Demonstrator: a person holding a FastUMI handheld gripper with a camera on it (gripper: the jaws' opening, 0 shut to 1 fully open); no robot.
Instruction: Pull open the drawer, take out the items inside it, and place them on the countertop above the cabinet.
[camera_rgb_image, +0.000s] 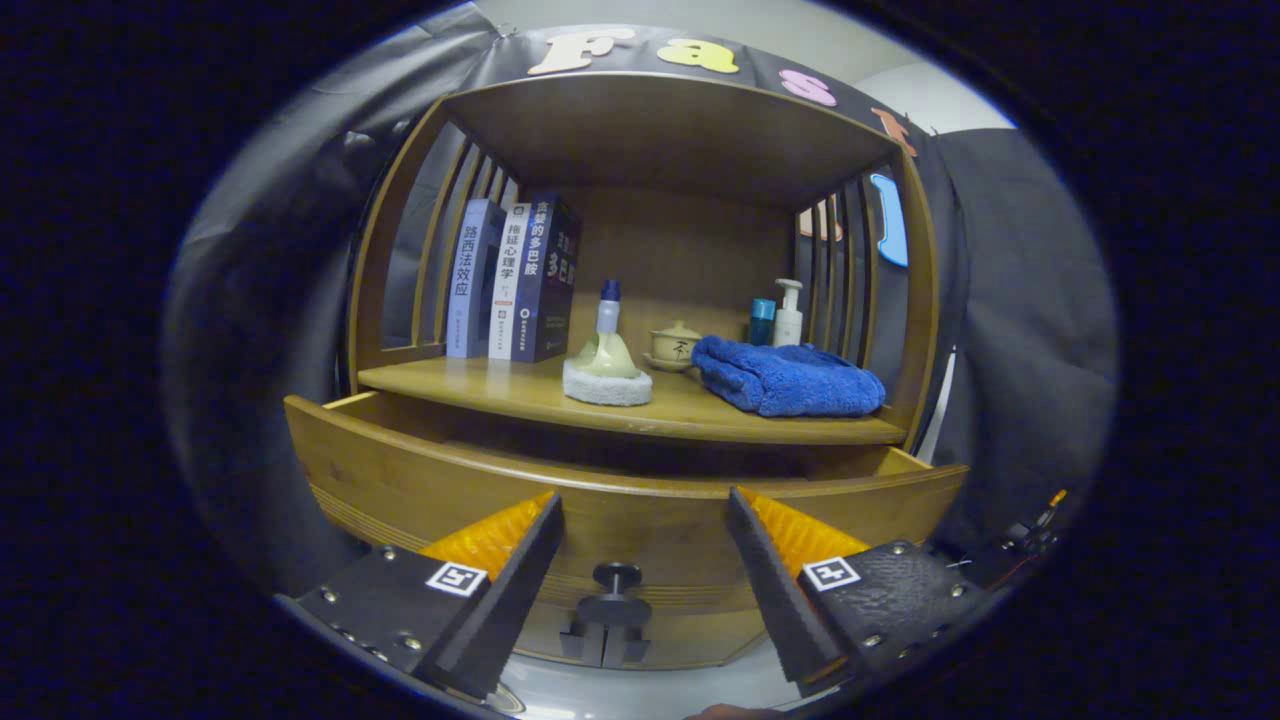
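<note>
Wooden countertop (520, 392) under books (510, 282), brush (607, 368), teacup (675, 345), blue towel (785, 378) (two bottles (776, 318) behind).

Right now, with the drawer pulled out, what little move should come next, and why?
Probably lift the open gripper up and forward over the drawer front. Its fingers sit apart, holding nothing, either side of the knob, and the drawer's inside is hidden behind its front.

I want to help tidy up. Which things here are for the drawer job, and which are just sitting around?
For the job: the drawer, pulled open; its knob; the countertop; the gripper, fingers open, holding nothing.

Just sitting there: books, blue towel, spray bottle, small lidded pot, pump bottle.
</note>
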